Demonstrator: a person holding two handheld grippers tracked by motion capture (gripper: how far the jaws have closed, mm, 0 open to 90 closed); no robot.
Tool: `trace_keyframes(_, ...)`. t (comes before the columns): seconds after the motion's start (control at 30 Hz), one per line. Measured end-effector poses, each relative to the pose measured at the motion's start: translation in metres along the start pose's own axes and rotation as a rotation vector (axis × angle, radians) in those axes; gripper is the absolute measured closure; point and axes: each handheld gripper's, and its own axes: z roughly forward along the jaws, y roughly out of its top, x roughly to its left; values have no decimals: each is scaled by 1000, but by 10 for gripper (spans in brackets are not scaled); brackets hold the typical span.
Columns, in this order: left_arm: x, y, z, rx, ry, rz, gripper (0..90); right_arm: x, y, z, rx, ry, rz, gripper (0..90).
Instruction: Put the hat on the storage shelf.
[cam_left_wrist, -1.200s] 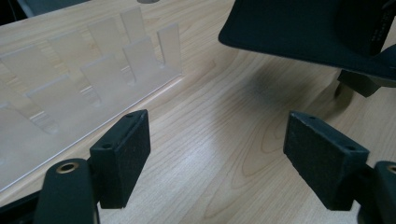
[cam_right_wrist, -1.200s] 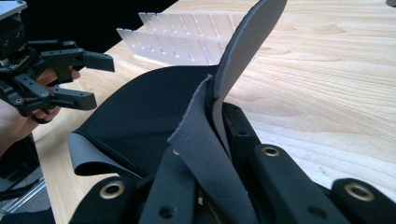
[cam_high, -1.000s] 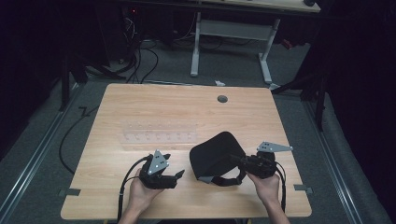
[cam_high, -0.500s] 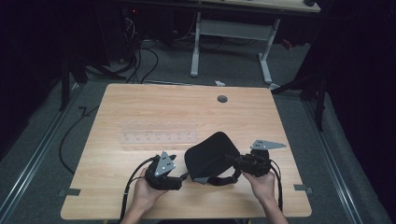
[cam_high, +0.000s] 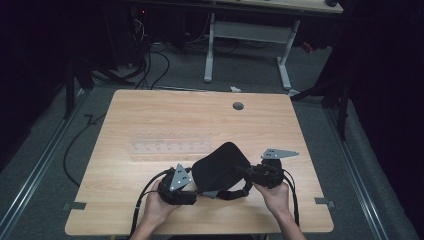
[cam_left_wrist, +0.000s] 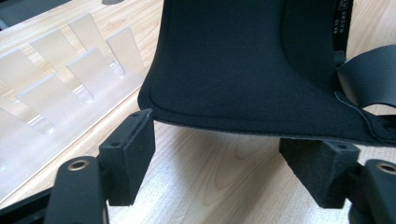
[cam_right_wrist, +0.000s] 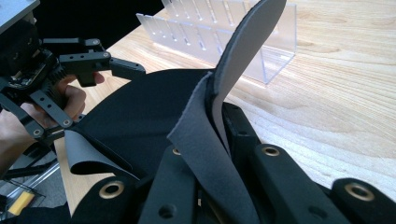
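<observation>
No legible text on anything in these views.

The one trace of writing is a small strip of white lettering at the upper right edge of the black fabric piece (cam_left_wrist: 243, 65) in the left gripper view; it runs sideways, is cut by the frame edge, and is too blurred to make out, though it may be a maker's tag. The clear plastic rack (cam_left_wrist: 70, 60) beside the fabric, the wooden table (cam_high: 165, 120) and the gripper bodies carry no marks that can be read.
</observation>
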Motion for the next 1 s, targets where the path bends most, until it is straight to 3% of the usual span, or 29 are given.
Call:
trace_keyframes(0.4, 1, 1, -2, -20, 27, 41, 359, 5, 4, 6, -2, 33, 9, 839)
trace_keyframes(0.5, -1, 2, -4, -24, -2, 36, 393, 6, 5, 10, 7, 62, 22, 839)
trace_keyframes(0.6, -6, 2, -3, -15, -20, 67, 407, 9, 5, 15, 17, 70, 19, 838)
trace_keyframes(0.87, -5, 3, -4, -9, -22, 67, 443, 13, 6, 18, 17, 85, 25, 836)
trace_keyframes(1.0, -5, 3, -7, 3, -41, 81, 569, 13, 7, 21, 20, 90, 24, 829)
